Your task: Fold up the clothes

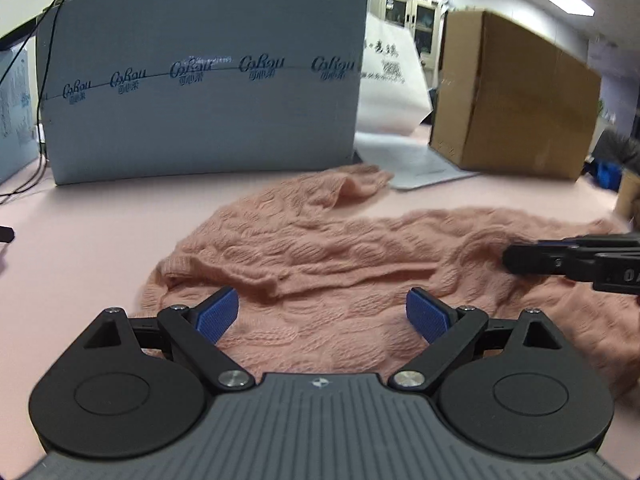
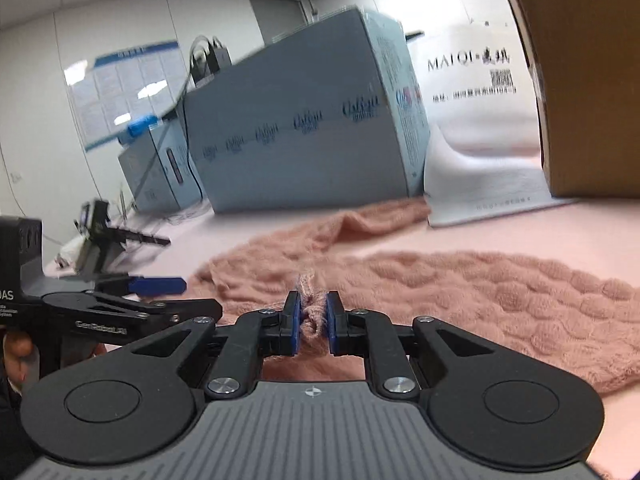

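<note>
Pink sweater [image 1: 320, 256] spread rumpled on the pink worktop [image 1: 80, 248], long axis running across in front of both tongs, one sleeve trailing toward the grey box [image 1: 200, 80] at the back. Right tongs [image 2: 313, 322] narrow, pinched on a bunched fold of knit, pitched slightly down. Left tongs [image 1: 322, 314] wide and empty, hovering just above the near hem, fabric straight ahead, angled down. Likely next: left closing on the near edge. Brown box [image 1: 516, 96] well clear.
</note>
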A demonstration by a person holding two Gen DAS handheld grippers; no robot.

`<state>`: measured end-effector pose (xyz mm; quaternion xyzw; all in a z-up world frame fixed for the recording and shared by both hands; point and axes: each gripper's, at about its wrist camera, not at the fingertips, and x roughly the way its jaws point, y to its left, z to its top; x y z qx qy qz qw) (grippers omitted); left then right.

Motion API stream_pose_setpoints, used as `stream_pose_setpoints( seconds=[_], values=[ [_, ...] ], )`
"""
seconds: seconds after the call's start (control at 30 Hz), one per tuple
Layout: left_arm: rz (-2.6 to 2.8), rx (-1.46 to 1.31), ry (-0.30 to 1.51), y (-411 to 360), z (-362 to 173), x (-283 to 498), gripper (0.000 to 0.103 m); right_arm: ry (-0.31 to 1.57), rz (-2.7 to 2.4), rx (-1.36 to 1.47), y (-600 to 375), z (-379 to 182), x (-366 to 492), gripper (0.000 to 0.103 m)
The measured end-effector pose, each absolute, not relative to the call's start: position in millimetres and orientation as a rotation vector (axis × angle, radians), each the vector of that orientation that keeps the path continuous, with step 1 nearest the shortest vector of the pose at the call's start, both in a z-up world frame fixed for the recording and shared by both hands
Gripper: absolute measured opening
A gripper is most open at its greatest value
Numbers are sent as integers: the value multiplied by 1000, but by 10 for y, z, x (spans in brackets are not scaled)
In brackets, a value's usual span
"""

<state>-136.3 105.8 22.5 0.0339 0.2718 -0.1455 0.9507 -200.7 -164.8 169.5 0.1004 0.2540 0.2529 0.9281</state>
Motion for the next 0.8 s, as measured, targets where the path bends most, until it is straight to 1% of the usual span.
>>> stream_pose_setpoints(
  seconds=[0.23, 0.4, 0.6, 0.7, 0.73, 0.77, 0.8],
  values=[
    [-231, 61, 634, 1179, 108, -1218, 91, 580, 535, 201, -1645, 1584, -1937, 12],
    [-225, 84, 635, 1178, 84, -1214, 92, 603, 509, 169, -1635, 1581, -1939, 14],
    [-221, 84, 639, 1185, 85, -1210, 92, 645, 422, 168, -1726, 1570, -1897, 19],
    [-218, 84, 640, 1186, 87, -1209, 92, 610, 405, 128, -1701, 1623, -1941, 27],
    [-216, 82, 639, 1189, 90, -1213, 92, 584, 386, 118, -1702, 1660, -1967, 37],
    [-222, 68, 628, 1209, 111, -1231, 92, 555, 365, 108, -1703, 1699, -1995, 50],
    [-236, 44, 607, 1242, 146, -1263, 90, 542, 357, 108, -1707, 1717, -2008, 57]
  ],
)
